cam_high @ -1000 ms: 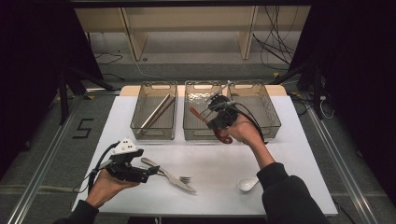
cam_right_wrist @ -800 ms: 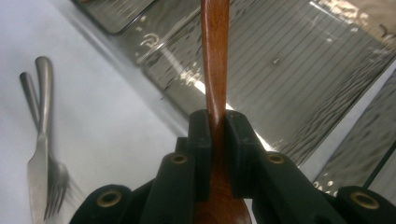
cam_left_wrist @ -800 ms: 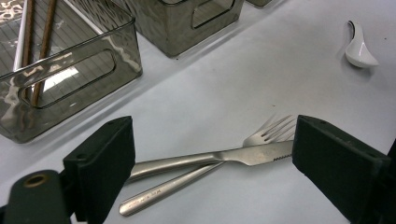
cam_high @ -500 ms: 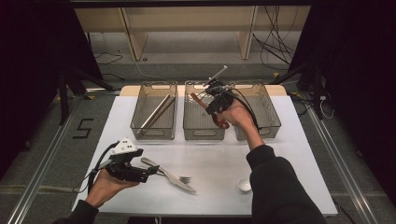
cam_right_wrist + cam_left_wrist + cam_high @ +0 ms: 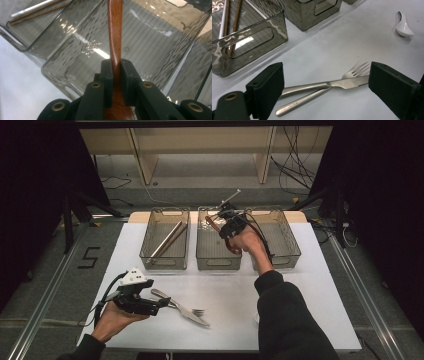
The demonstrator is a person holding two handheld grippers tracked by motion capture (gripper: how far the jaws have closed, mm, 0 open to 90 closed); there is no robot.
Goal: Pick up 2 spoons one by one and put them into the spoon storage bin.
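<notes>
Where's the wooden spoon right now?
The wooden spoon is clamped in the right gripper, held over the middle bin of the three at the table's far side in the high view, with the chopsticks in the bin to its left.

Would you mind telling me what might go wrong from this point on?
1. The right gripper pinches the wooden spoon by its narrow handle over the middle bin; released from that height, it might bounce out or land across the rim.
2. The knife lies across the fork between the left gripper fingers, which stand open; closing there could catch both.
</notes>
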